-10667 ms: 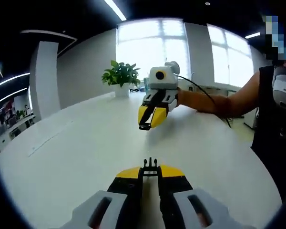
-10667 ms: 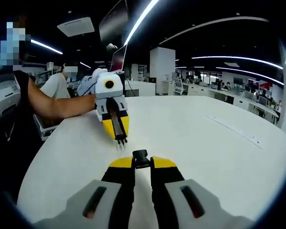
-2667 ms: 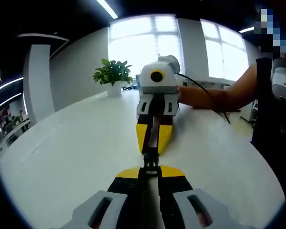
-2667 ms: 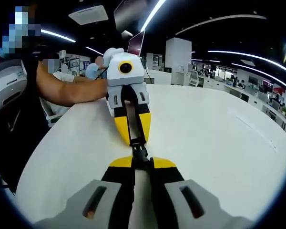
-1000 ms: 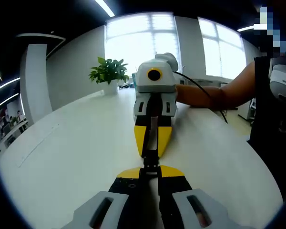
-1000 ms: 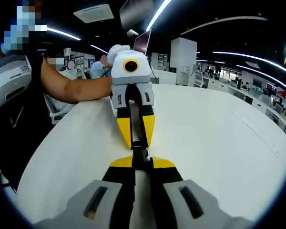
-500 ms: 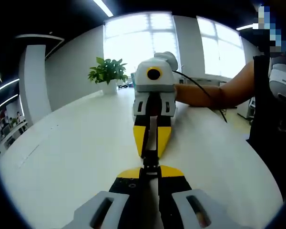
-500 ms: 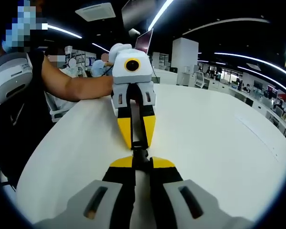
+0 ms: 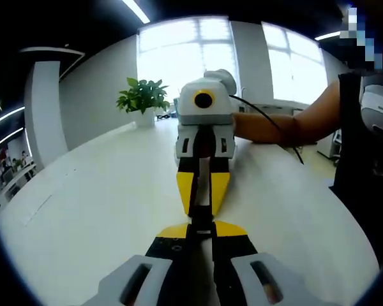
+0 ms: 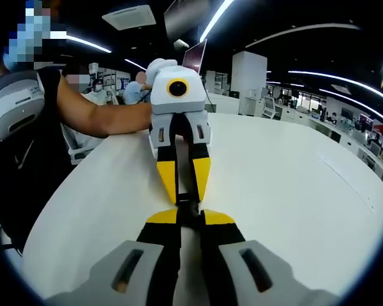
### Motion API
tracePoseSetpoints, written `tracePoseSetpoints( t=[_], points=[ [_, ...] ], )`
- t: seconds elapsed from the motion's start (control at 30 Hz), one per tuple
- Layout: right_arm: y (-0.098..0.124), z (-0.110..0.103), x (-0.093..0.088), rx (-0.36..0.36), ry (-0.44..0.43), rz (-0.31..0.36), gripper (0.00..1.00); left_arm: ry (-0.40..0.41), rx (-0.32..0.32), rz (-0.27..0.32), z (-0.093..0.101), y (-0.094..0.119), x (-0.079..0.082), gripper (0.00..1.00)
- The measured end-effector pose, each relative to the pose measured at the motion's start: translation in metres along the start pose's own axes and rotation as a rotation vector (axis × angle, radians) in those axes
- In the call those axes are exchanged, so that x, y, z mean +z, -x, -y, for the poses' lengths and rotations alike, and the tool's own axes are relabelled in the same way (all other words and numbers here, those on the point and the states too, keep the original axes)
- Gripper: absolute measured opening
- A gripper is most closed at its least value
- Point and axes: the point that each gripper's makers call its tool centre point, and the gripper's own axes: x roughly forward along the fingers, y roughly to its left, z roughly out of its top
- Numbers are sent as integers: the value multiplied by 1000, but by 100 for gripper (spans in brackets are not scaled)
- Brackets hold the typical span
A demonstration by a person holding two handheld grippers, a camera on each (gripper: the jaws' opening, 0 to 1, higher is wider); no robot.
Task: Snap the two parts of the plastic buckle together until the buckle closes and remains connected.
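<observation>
The black plastic buckle [image 9: 202,220] sits squeezed between two gripper tips that meet nose to nose above the white table [image 9: 102,191]. My left gripper [image 9: 202,229] rises from the bottom of the left gripper view, shut on the pronged half. My right gripper [image 9: 202,210] faces it from beyond, shut on the socket half. In the right gripper view the buckle [image 10: 189,209] shows as a short black piece between my right gripper [image 10: 190,218] and the left gripper [image 10: 186,199]. The two halves look pushed into each other; the seam is hidden by the yellow tips.
A potted plant [image 9: 142,99] stands at the table's far edge by the windows. A person's forearm [image 9: 287,127] reaches in from the right. A laptop [image 10: 195,56] and a seated person [image 10: 86,86] lie beyond the table's rim [image 10: 64,191].
Ten seconds ago the grippers hung apart, each with its buckle half. They have since come tip to tip, and over the last second have drawn slightly closer.
</observation>
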Motion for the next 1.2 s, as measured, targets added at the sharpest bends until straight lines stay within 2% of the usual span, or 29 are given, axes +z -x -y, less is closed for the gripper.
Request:
tracePoseSetpoints(
  t=[0.43, 0.47, 0.5, 0.57, 0.6, 0.63, 0.83, 0.97, 1.07, 1.13, 1.2],
  points=[
    [3, 1, -2, 5, -13, -1, 8, 14, -18, 11, -2, 4, 0, 12],
    [3, 2, -3, 3, -13, -1, 8, 7, -20, 16, -2, 6, 0, 28],
    [4, 3, -3, 1, -13, -1, 8, 3, -6, 52, -4, 5, 7, 49],
    [5, 4, -3, -2, -15, -3, 8, 16, 51, 153, -14, 5, 24, 100],
    [5, 4, -4, -3, -15, -3, 8, 34, 51, 172, -14, 8, 28, 98],
    [5, 4, -3, -3, -16, -3, 8, 28, 35, 168, -13, 11, 28, 100],
    [4, 5, -3, 0, -18, -1, 9, 36, 60, 176, -21, 8, 27, 100],
    [4, 5, -3, 1, -18, -3, 9, 59, 50, 197, -21, 11, 30, 100],
    [3, 5, -3, 1, -19, -2, 9, 75, 96, 223, -33, 15, 34, 100],
    [3, 4, -2, 3, -21, 1, 9, 80, 100, 232, -35, 19, 34, 100],
    [3, 4, 0, 4, -20, 5, 9, 75, 139, 225, -43, 21, 32, 100]
  ],
)
